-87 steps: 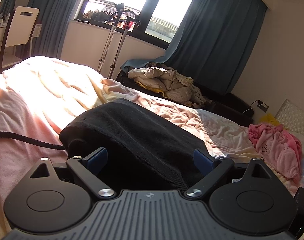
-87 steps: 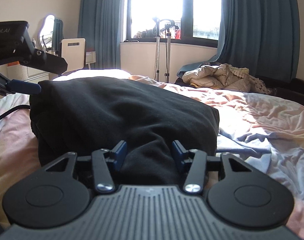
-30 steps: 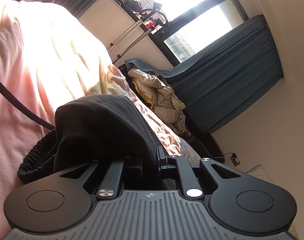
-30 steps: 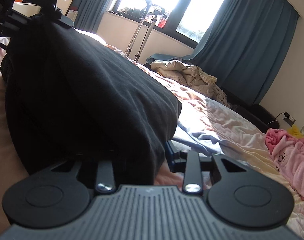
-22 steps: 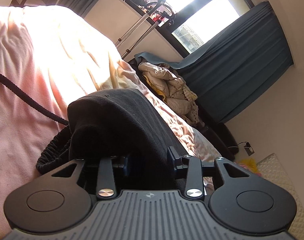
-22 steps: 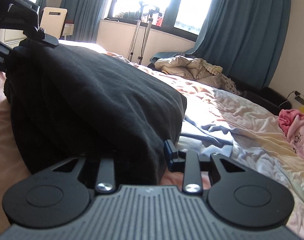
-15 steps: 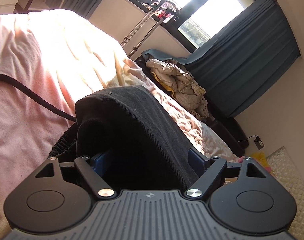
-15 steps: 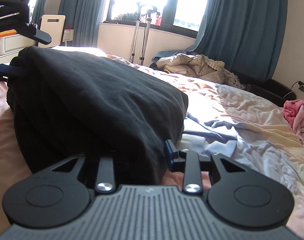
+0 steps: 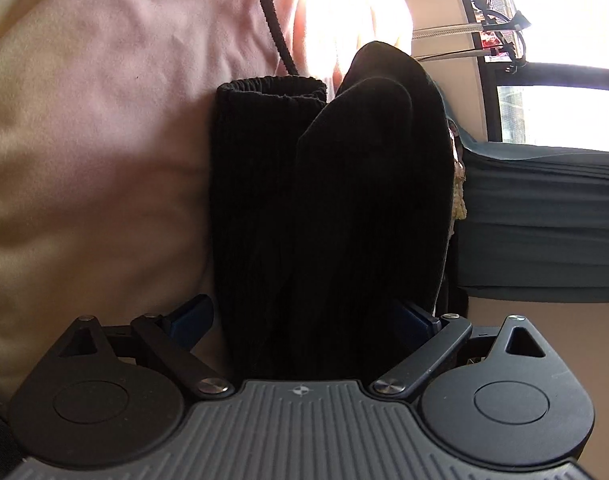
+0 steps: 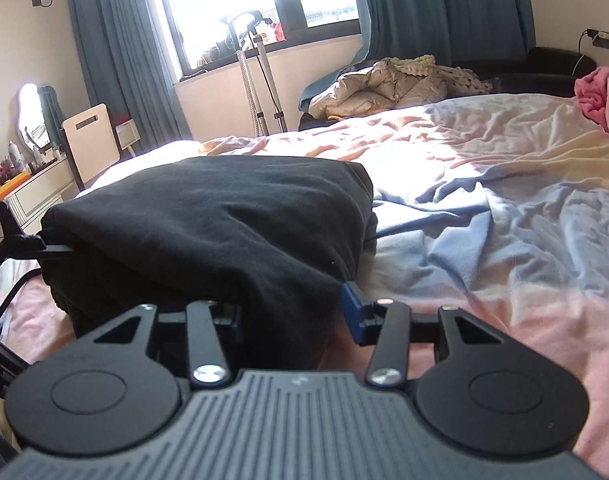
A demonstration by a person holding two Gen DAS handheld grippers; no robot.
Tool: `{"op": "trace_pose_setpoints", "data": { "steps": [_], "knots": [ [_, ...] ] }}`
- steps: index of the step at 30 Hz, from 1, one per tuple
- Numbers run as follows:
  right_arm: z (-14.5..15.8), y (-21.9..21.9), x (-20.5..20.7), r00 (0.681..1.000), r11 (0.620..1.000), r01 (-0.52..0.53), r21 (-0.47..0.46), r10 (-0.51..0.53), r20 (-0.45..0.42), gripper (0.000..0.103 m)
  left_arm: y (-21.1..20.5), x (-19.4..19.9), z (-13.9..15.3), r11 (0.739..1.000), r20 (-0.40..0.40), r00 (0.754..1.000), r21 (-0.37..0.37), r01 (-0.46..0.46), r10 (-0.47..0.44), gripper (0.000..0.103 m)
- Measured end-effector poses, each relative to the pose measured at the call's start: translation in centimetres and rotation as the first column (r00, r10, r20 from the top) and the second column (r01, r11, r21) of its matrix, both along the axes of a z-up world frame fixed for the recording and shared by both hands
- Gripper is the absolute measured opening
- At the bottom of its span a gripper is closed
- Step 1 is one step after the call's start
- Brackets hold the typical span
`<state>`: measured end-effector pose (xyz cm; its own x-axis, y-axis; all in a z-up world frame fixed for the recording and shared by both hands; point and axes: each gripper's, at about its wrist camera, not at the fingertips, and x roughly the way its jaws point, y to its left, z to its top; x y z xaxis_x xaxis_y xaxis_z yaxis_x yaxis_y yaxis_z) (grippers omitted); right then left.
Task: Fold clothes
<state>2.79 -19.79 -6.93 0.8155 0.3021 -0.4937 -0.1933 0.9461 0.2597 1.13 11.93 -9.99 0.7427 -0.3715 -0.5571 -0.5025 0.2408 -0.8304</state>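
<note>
A folded black garment (image 10: pixel 208 220) lies as a thick bundle on the pink and blue bed sheet (image 10: pixel 484 208). In the left wrist view, which is rolled onto its side, the garment (image 9: pixel 344 180) shows a ribbed elastic edge (image 9: pixel 270 88). My left gripper (image 9: pixel 302 316) straddles the bundle's end; its jaws are opening wide and the left pad stands just clear of the cloth. My right gripper (image 10: pixel 292 312) is at the near corner with jaws opening. Cloth lies between them and hides the left pad. The left gripper's frame (image 10: pixel 8 240) shows at the bundle's far left end.
A black cord (image 9: pixel 270 12) runs over the sheet beyond the garment. A pink garment (image 10: pixel 600 96) lies at the far right of the bed. A beige quilted jacket (image 10: pixel 384 84) sits past the bed. A white chair (image 10: pixel 90 136) and metal poles (image 10: pixel 260 80) stand by the window.
The left jaws went from shut on the black cloth to wide apart, and that view rolled onto its side and dropped closer. The right jaws widened and that view rolled the other way.
</note>
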Motion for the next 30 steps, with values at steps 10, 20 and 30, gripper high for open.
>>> {"op": "trace_pose_setpoints", "data": {
  "steps": [10,20,30],
  "knots": [
    [-0.3,-0.1,0.1,1.0,1.0,0.008,0.016,-0.008,-0.012,0.054,-0.7,1.8,-0.8,0.993,-0.016,0.998,0.103,-0.059,0.061,0.094],
    [1.9,-2.3,-0.7,0.999,0.969,-0.031,0.247,0.025,0.027,0.057,-1.2,4.3,-0.9,0.972,0.054,0.997,0.23,0.048,-0.062,0.095],
    [1.7,-4.2,1.9,0.998,0.924,0.032,0.38,-0.05,0.037,0.08,-0.8,3.5,-1.1,0.986,0.135,0.991,0.166,-0.032,0.009,0.102]
  ]
}}
